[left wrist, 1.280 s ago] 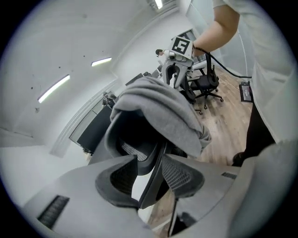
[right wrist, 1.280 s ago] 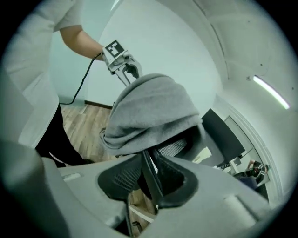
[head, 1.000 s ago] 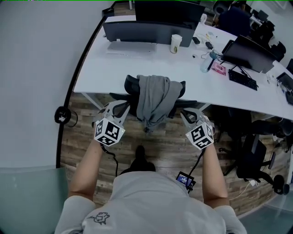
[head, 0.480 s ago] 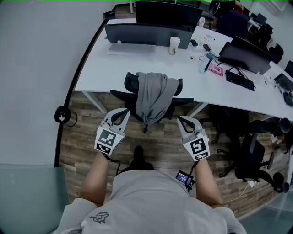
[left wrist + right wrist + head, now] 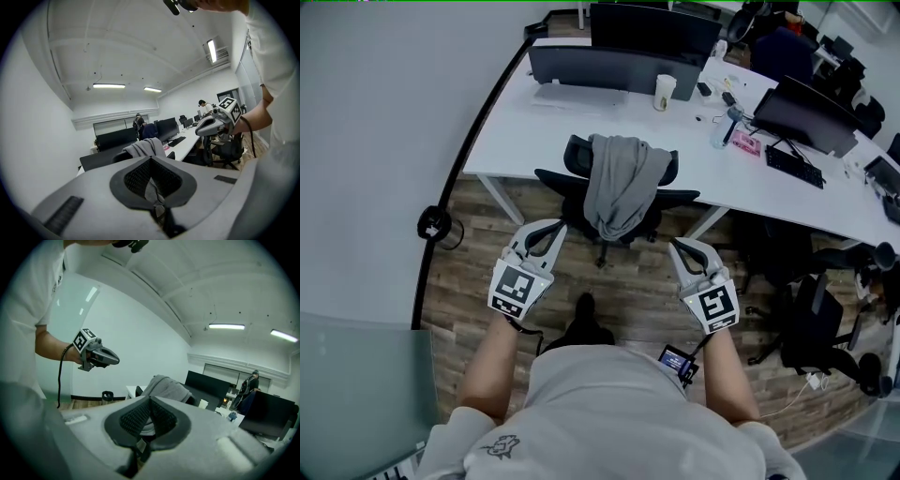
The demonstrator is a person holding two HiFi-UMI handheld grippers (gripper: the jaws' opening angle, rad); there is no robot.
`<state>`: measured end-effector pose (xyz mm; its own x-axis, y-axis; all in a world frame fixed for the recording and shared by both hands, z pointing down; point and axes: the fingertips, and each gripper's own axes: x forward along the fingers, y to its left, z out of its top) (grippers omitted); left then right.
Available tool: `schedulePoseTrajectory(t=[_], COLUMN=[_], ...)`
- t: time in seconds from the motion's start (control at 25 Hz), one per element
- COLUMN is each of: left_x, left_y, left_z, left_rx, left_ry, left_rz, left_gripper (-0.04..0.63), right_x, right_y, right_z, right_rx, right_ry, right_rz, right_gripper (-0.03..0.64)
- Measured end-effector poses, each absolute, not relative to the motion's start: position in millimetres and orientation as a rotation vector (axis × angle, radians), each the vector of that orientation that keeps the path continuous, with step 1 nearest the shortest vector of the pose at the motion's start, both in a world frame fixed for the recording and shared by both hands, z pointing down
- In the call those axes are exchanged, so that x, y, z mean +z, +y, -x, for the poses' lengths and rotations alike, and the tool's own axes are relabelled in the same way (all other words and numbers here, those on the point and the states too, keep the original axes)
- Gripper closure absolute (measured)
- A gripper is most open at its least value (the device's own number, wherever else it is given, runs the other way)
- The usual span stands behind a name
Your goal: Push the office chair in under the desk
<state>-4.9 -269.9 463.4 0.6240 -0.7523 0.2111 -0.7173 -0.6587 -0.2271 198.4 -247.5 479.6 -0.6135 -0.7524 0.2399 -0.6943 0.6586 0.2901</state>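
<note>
The black office chair, a grey garment hung over its back, stands with its seat tucked under the edge of the white desk. My left gripper hovers shut and empty behind the chair's left side, clear of it. My right gripper is shut and empty too, behind the chair's right side, a gap away. In the left gripper view the shut gripper points at the garment, with the right gripper to the right. From the right gripper view the shut gripper faces the draped chair.
On the desk are dark monitors, a paper cup, a bottle and a keyboard. A second black chair stands at the right. A small round bin sits by the white wall. People stand at the far desks.
Both grippers have drawn back from the chair's armrests toward me and risen. The chair has stayed tucked at the desk.
</note>
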Motion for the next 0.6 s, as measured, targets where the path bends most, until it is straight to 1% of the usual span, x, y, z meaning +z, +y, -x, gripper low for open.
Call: schedulePoseTrajectory(t=[0.4, 0.6], left_x=[457.1, 454.1], left_y=[-221.4, -196.9], left_z=[7.6, 25.3], left_rx=[-0.415, -0.392], left_ry=[1.208, 1.193], left_rz=[2.742, 2.767], left_gripper=[0.597, 0.597], right_x=[479.1, 479.4], right_y=[-202.6, -172.4], right_z=[-194.8, -178.3], right_rx=[-0.209, -0.194], right_ry=[-2.557, -2.550], right_rz=[-1.159, -1.196], right_gripper=[0.614, 0.614])
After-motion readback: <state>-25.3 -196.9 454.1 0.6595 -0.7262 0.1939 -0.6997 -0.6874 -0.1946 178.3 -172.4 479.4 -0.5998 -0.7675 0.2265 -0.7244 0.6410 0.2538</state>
